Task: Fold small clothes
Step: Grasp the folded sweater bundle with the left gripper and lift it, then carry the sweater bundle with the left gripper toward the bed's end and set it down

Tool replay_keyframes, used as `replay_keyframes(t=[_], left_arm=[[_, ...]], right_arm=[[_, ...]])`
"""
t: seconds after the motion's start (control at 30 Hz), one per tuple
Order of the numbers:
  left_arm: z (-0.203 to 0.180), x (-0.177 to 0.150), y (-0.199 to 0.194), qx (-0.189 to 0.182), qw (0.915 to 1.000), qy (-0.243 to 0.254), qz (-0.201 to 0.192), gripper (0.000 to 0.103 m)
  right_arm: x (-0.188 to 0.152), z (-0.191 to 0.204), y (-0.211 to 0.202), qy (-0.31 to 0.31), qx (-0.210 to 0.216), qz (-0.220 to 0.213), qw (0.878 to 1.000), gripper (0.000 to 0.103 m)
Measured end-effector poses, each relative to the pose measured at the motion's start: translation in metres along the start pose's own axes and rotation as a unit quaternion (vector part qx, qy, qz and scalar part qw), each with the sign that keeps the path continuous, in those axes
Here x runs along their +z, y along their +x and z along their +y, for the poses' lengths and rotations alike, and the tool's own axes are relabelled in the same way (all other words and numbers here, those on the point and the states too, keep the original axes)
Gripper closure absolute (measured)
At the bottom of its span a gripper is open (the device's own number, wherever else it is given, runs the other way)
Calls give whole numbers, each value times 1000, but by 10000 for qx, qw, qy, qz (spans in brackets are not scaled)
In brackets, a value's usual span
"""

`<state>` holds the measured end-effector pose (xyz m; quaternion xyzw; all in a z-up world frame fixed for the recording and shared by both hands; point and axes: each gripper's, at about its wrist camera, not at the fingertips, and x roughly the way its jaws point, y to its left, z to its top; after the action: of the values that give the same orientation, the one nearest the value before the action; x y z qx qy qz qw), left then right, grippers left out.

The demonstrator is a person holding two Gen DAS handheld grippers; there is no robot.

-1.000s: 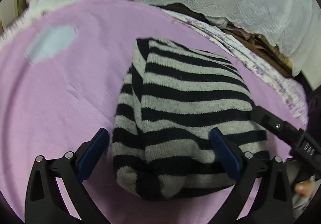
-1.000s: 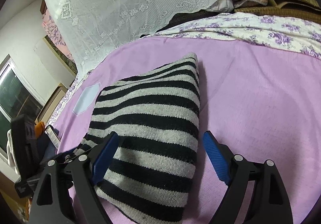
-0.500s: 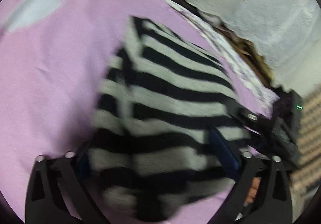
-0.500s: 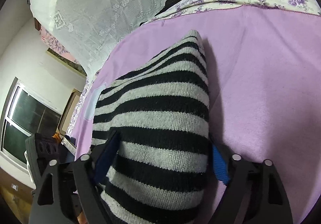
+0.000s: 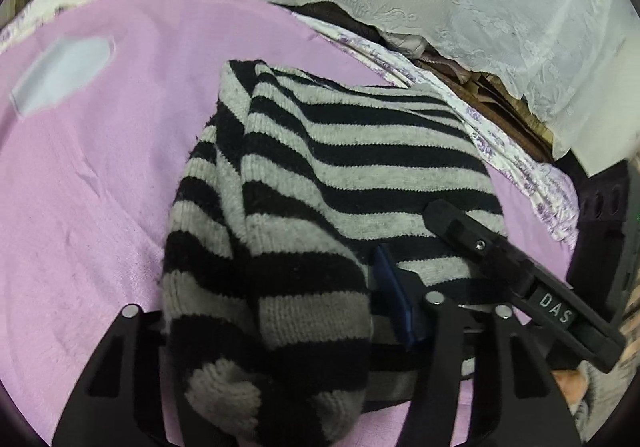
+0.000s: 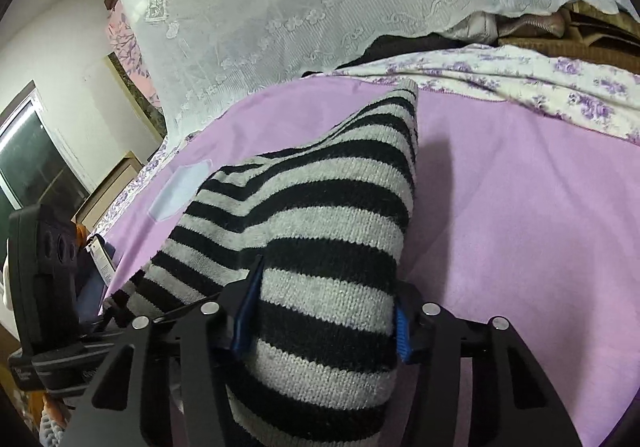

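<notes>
I am clamping left gripper [image 5: 276,311] and right gripper [image 6: 324,311] on the striped sweater [image 5: 340,175] | it is lying folded on the pink blanket [image 5: 100,167] | step: grasping near edge | next, I think: lifting both together evenly.

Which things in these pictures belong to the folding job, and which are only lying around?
Belonging to the job:
- striped sweater
- left tool
- right tool
- pink blanket, the work surface

Only lying around:
- white lace cover
- floral sheet
- pale patch
</notes>
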<state>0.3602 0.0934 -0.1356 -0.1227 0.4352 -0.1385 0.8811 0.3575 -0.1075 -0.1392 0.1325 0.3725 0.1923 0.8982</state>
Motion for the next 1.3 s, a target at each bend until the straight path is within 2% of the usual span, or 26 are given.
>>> replay_keyframes(t=[0.2,0.4,0.53,0.67,0.77,0.93,1.1,1.3], left_arm=[[-28,-13,-13,-79,9997,216,-77,54],[-84,-31,-13,-501,9973,542,-3,55],[-145,-50,-12,-726,9918,1053,68,56],[-215,-71,-14,-1016,9825,1554,159,56],[-274,-91,-14,-1345,9706,1975,274,56],[-375,-136,-19,-1850,9436,2714,412,57],[-462,-174,-21,-2261,9211,3121,547,57],[-542,-223,-23,-2429,8965,3658,599,57]], right_arm=[[-4,-3,-37,-138,-162,-228,9995,51],[-16,-33,-99,-172,-545,-474,9972,52],[-32,-69,-161,-29,-932,-701,9932,52],[-51,-104,-225,221,-1334,-997,9858,52],[-72,-134,-281,476,-1733,-1214,9762,52],[-108,-177,-371,894,-2382,-1556,9545,52],[-141,-213,-441,1148,-2931,-1844,9311,52],[-181,-262,-507,1610,-3291,-2086,9068,52]])
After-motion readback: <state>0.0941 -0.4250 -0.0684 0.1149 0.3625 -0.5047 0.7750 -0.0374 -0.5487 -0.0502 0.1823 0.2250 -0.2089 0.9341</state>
